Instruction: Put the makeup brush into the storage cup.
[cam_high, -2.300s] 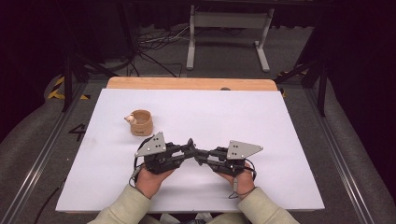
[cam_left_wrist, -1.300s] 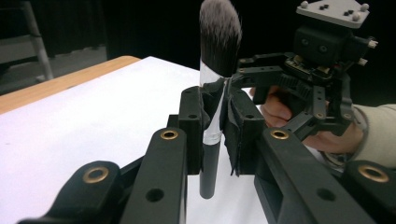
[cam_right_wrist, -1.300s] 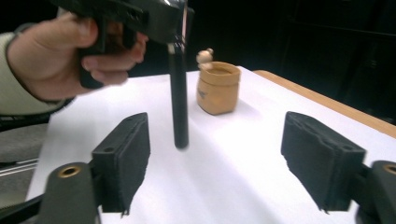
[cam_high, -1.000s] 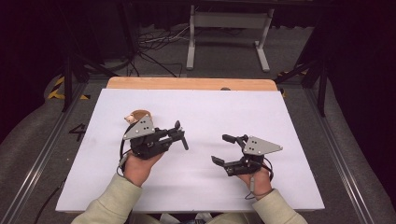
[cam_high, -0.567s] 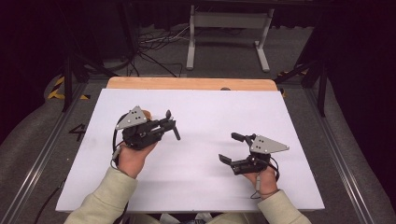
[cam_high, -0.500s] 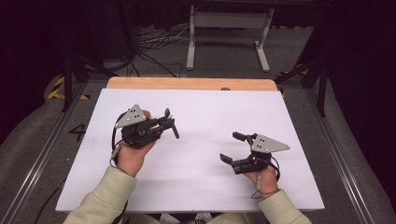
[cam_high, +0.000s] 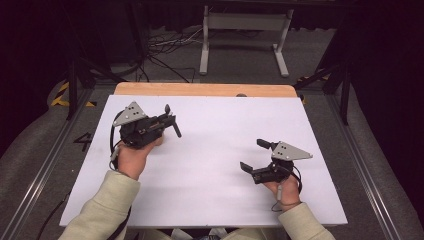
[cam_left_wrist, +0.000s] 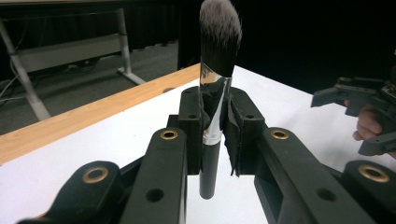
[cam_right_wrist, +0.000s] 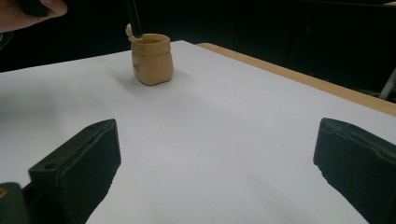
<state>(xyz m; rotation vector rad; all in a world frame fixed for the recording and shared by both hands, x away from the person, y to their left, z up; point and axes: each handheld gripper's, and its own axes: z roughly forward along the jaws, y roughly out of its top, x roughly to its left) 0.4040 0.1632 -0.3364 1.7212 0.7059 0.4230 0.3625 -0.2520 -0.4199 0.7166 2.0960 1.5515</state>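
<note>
**Brush clamped in the left gripper, right gripper wide and empty**

On the white table (cam_high: 210, 165), the left gripper (cam_high: 170, 120) sits near the far left corner, its jaws pressed tight on a makeup brush (cam_left_wrist: 215, 93). Seen from the left gripper view, the brush stands upright between the pads, dark bristles at the top, silver ferrule at the grip, black handle hanging below. Well apart, toward the near right, the right gripper (cam_high: 256, 155) has just been opening; its jaws stand wide with nothing but bare table between them. Across the table in the right gripper view stands a small tan pot (cam_right_wrist: 151, 58), with the brush handle's tip just above its rim.
</note>
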